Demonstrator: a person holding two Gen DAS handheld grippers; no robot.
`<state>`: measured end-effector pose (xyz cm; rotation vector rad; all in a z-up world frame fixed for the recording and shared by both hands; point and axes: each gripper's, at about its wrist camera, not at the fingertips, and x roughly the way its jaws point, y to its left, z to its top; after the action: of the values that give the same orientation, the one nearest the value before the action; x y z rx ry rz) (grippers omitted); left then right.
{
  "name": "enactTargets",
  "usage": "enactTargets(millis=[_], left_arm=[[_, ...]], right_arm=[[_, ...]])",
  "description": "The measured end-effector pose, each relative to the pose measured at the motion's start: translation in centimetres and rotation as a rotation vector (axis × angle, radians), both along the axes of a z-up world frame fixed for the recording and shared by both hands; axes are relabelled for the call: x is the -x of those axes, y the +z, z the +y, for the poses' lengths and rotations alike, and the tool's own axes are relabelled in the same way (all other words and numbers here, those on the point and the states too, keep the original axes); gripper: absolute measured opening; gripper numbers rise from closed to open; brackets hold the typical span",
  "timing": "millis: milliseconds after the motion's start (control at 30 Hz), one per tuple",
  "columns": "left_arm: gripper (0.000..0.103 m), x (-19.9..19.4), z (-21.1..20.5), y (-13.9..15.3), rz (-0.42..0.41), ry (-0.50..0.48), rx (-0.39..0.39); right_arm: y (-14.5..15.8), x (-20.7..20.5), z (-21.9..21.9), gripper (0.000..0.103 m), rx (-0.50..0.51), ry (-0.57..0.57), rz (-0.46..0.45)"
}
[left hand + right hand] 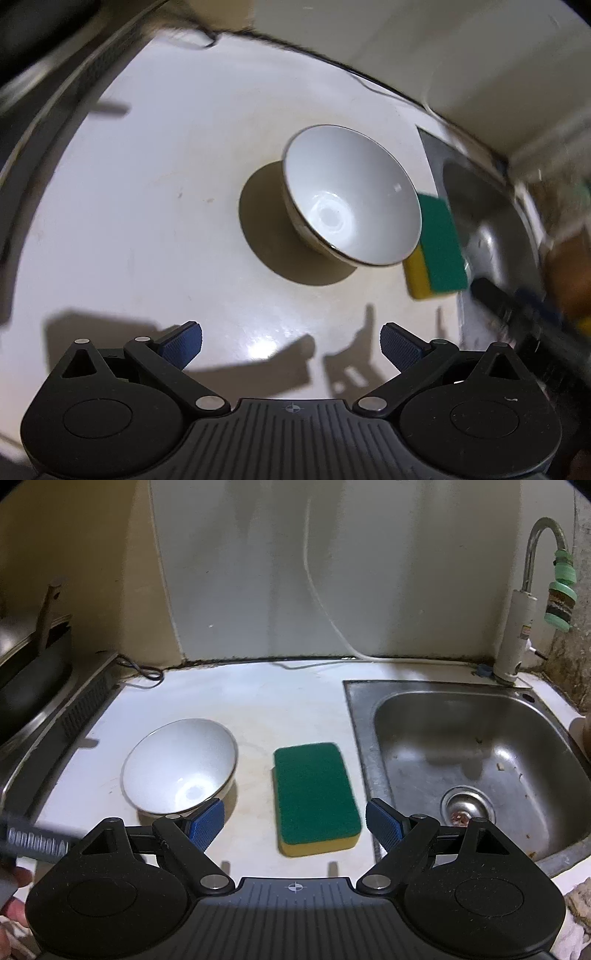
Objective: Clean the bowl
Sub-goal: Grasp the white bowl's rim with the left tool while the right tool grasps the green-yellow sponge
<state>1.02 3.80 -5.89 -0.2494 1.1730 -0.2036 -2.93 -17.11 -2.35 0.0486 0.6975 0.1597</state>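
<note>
Resting upright on a white counter (280, 698), a white bowl (181, 764) is seen beside a green-and-yellow sponge (316, 797), near the sink (480, 760). Both the left gripper (291, 345) and right gripper (294, 823) are held wide apart, empty.

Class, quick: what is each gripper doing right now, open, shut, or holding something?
Left gripper: open, holding nothing, above the counter short of the bowl.
Right gripper: open, holding nothing, the sponge just ahead.

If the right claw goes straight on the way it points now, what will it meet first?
Most likely the sponge: it lies on the counter straight ahead of the open right claw, between bowl and sink.
</note>
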Motion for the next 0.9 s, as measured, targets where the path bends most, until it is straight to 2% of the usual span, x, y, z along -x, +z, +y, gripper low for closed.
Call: enactTargets(millis=[33, 100, 167, 233, 267, 333, 433, 567, 767, 900], left_arm=[[0.103, 0.0, -0.2, 0.0, -0.002, -0.024, -0.006], [0.103, 0.0, -0.1, 0.1, -0.008, -0.010, 0.004], [0.103, -0.2, 0.2, 0.2, -0.045, -0.020, 0.018], [0.103, -0.7, 0.3, -0.6, -0.030, -0.064, 0.058], [0.103, -0.8, 0.4, -0.9, -0.003, -0.060, 0.068], [0.103, -0.8, 0.6, -1.1, -0.002, -0.036, 0.070], [0.103, -0.8, 1.6, -0.4, -0.064, 0.036, 0.055], [0.102, -1.5, 2.3, 0.6, -0.102, 0.086, 0.039], [0.102, -3.3, 1.8, 1.6, -0.143, 0.117, -0.098], [0.102, -4.5, 1.3, 2.0, -0.167, 0.107, -0.042]], right_arm=[[0.0, -0.1, -0.2, 0.084, 0.001, -0.003, -0.005], [0.0, -0.3, -0.6, 0.084, 0.002, -0.012, -0.022], [0.1, -0.4, -1.0, 0.084, 0.000, -0.012, -0.039], [0.1, -0.4, -1.1, 0.085, -0.003, -0.010, -0.042], [0.1, -0.5, -1.2, 0.084, -0.007, -0.006, -0.041], [0.1, -0.6, -1.3, 0.084, -0.015, 0.000, -0.038], [-0.2, -0.9, -1.6, 0.084, -0.039, 0.008, -0.031], [-0.6, -1.7, -1.9, 0.084, -0.066, 0.015, -0.018], [-1.2, -3.3, -2.5, 0.085, -0.089, 0.019, 0.007], [-1.7, -4.5, -2.7, 0.085, -0.077, 0.020, 0.019]])
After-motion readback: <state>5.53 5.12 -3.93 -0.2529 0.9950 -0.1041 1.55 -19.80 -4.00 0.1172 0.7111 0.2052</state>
